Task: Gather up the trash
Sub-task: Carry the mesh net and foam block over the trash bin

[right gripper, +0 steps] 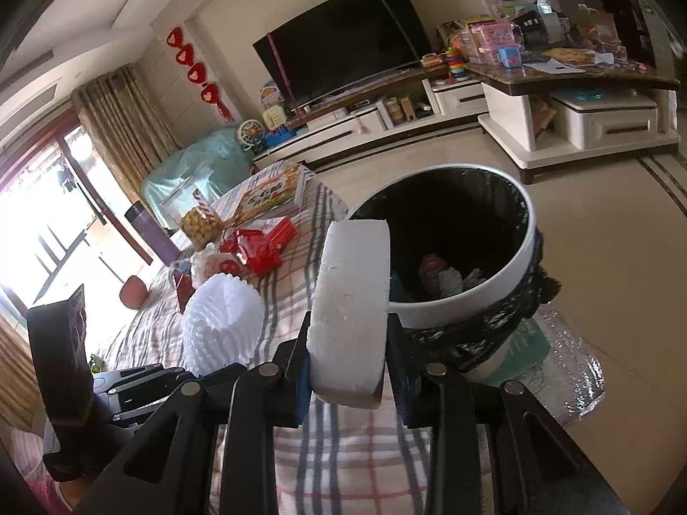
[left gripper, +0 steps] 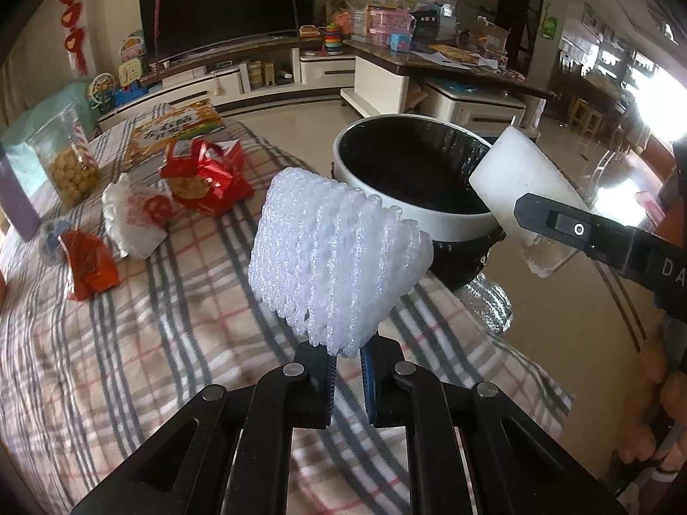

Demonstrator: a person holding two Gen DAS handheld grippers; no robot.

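My left gripper (left gripper: 348, 365) is shut on a white foam net sleeve (left gripper: 335, 257) and holds it above the plaid tablecloth (left gripper: 150, 343), just left of the bin. The sleeve also shows in the right wrist view (right gripper: 223, 322). My right gripper (right gripper: 348, 382) is shut on a white foam block (right gripper: 352, 309), held at the near rim of the white trash bin (right gripper: 472, 300) with a black liner. The block (left gripper: 515, 176) and right gripper also show in the left wrist view over the bin's right rim (left gripper: 429, 214). Some trash lies inside the bin.
On the table lie a red wrapper (left gripper: 90, 266), a white bag (left gripper: 133, 219), a red gift box (left gripper: 206, 180), a cookie jar (left gripper: 71, 163) and a yellow box (left gripper: 176, 124). Silver foil (right gripper: 571, 382) lies on the floor by the bin. A TV stand is behind.
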